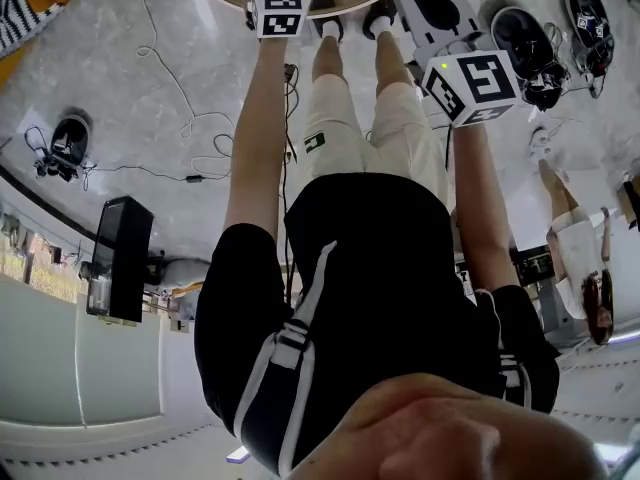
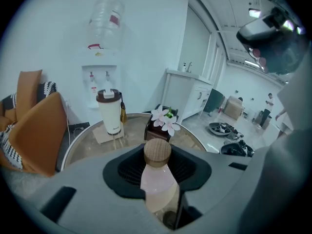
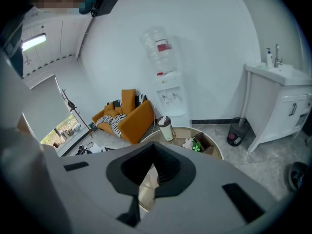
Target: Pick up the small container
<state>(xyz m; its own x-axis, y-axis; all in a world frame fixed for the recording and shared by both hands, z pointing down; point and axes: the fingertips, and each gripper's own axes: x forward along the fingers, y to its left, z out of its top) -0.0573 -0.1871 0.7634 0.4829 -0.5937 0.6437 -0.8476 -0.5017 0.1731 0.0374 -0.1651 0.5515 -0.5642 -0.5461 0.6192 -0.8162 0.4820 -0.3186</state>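
Wooden-capped small container (image 2: 157, 179) is sitting pinched in the left tool (image 2: 157, 172), pinkish fill showing. Right tool (image 3: 146, 179) is hanging empty, pads barely parted. Beyond, a white tumbler (image 2: 109, 112) and flower box (image 2: 163, 123) are standing on the round worktop (image 2: 87, 147), water dispenser (image 2: 103, 57) standing behind.

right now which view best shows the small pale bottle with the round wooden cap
Left gripper view: the small pale wooden-capped bottle sits close up, clamped in the left gripper. The head and right gripper views don't show it.
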